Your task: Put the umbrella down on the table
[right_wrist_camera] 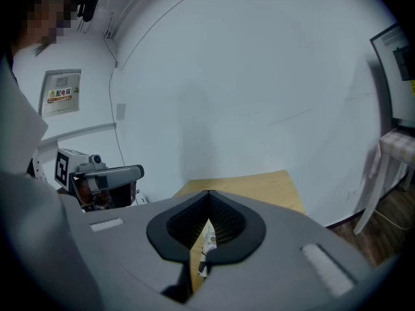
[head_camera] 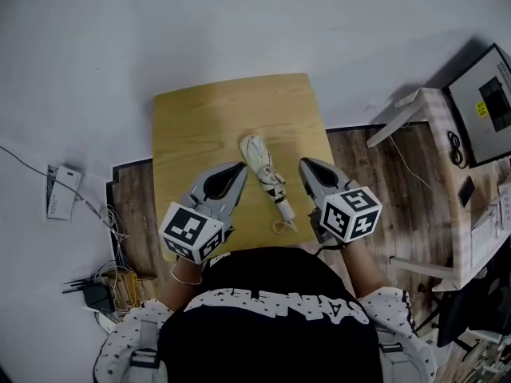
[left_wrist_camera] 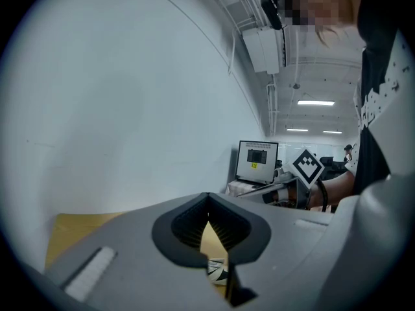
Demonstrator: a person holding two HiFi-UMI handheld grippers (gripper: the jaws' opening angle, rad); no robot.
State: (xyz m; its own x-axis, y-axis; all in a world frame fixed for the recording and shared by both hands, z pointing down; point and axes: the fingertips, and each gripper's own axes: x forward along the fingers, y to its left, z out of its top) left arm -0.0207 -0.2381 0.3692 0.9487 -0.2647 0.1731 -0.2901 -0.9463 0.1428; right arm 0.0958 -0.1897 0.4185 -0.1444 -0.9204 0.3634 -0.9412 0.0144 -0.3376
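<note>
A folded white umbrella [head_camera: 267, 178] with dark markings lies flat on the small wooden table [head_camera: 207, 118], its wrist loop toward the person. My left gripper [head_camera: 239, 167] hovers just left of it, jaws shut and holding nothing. My right gripper [head_camera: 306, 164] hovers just right of it, also shut and empty. In the left gripper view the jaws [left_wrist_camera: 207, 196] meet at the tip, and a bit of the umbrella [left_wrist_camera: 217, 271] shows through the gap below them. The right gripper view shows the same: closed jaws [right_wrist_camera: 209, 193] with the umbrella [right_wrist_camera: 207, 241] seen beyond.
A white side table [head_camera: 427, 110] with a monitor [head_camera: 487, 102] stands at the right. A power strip [head_camera: 60, 190] and cables lie on the floor at the left. A white wall rises behind the table. The person's torso fills the near edge.
</note>
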